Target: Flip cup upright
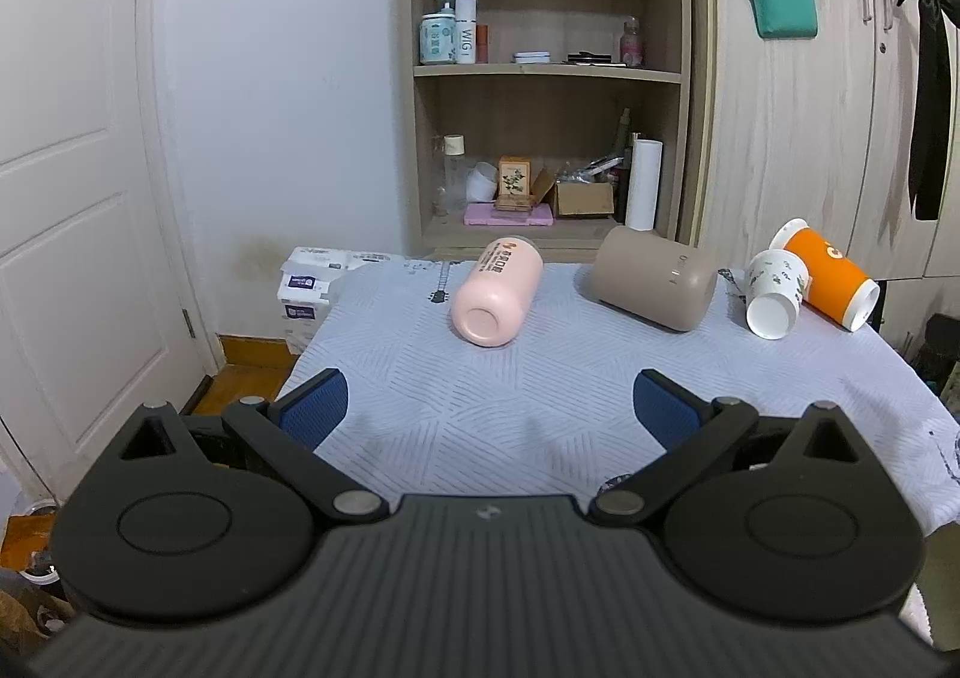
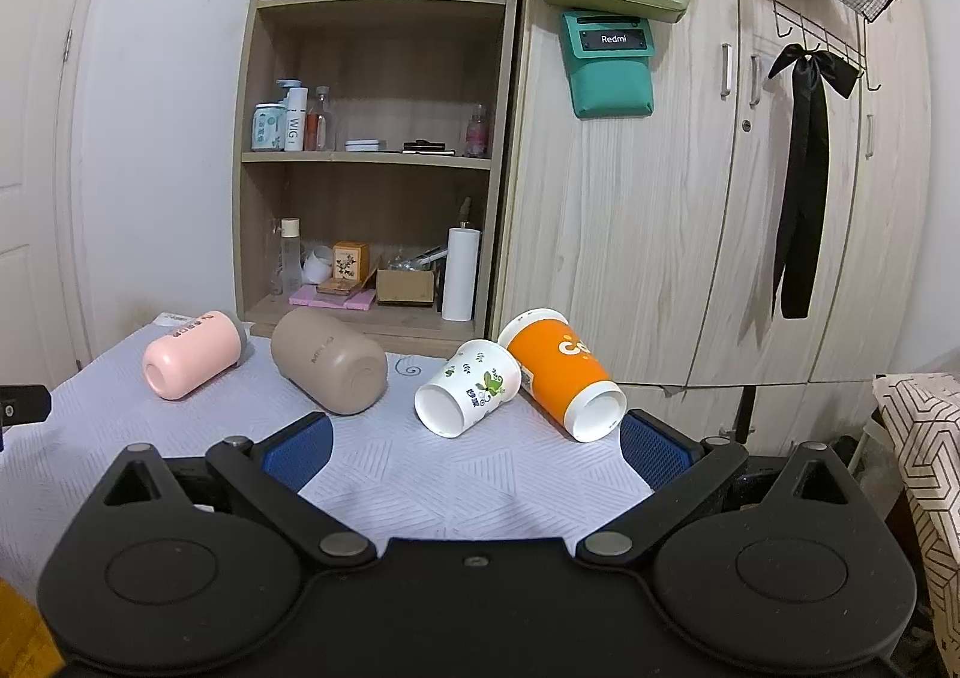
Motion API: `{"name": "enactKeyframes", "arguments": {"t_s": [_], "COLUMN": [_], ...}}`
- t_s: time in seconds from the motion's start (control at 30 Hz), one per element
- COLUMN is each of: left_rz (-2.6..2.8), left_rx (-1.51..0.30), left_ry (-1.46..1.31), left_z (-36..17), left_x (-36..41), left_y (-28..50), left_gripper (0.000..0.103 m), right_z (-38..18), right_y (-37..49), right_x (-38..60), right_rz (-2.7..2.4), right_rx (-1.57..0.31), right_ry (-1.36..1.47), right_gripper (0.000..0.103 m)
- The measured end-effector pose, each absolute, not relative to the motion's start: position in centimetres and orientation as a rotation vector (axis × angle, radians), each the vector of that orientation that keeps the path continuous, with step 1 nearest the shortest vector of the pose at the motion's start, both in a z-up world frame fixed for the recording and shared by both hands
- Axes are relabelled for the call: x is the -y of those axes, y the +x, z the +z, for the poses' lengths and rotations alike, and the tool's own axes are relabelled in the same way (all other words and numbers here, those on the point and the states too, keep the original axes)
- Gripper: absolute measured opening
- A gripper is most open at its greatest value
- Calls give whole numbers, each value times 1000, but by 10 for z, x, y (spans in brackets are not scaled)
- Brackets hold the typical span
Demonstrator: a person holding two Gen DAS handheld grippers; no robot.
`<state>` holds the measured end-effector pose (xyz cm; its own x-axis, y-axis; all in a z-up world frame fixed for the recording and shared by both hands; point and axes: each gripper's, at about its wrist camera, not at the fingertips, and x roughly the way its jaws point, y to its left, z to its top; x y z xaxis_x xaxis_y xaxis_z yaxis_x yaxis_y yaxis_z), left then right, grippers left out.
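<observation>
Several cups lie on their sides on a table with a pale blue cloth [image 1: 456, 408]: a pink cup [image 1: 495, 291], a taupe cup [image 1: 654, 279], a white floral paper cup [image 1: 774, 291] and an orange paper cup [image 1: 831, 273] leaning against each other. They also show in the right wrist view: pink cup [image 2: 192, 354], taupe cup [image 2: 327, 360], white cup [image 2: 468, 387], orange cup [image 2: 561, 372]. My left gripper [image 1: 489, 408] is open and empty, short of the pink cup. My right gripper [image 2: 474, 453] is open and empty, just before the white and orange cups.
An open shelf unit [image 1: 546, 72] with bottles and boxes stands behind the table, a wooden wardrobe [image 2: 690, 228] to its right. A white door [image 1: 72, 198] is at left. Tissue packs [image 1: 306, 282] sit by the table's far left corner.
</observation>
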<state>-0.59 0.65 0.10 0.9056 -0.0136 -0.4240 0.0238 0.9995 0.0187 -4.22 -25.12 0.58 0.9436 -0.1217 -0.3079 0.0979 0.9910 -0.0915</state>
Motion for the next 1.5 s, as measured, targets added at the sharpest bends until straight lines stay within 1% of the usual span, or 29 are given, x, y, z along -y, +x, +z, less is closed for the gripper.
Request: {"name": "enactKeyframes", "arguments": {"t_s": [1.5], "left_rz": [-23], "left_rx": [-431], "left_ry": [29], "left_z": [4], "left_x": [-8], "left_y": [-10], "left_gripper": [103], "right_z": [5], "right_y": [-37], "right_x": [258], "right_rz": [-120], "right_rx": [-334], "right_ry": [-29], "right_gripper": [103]}}
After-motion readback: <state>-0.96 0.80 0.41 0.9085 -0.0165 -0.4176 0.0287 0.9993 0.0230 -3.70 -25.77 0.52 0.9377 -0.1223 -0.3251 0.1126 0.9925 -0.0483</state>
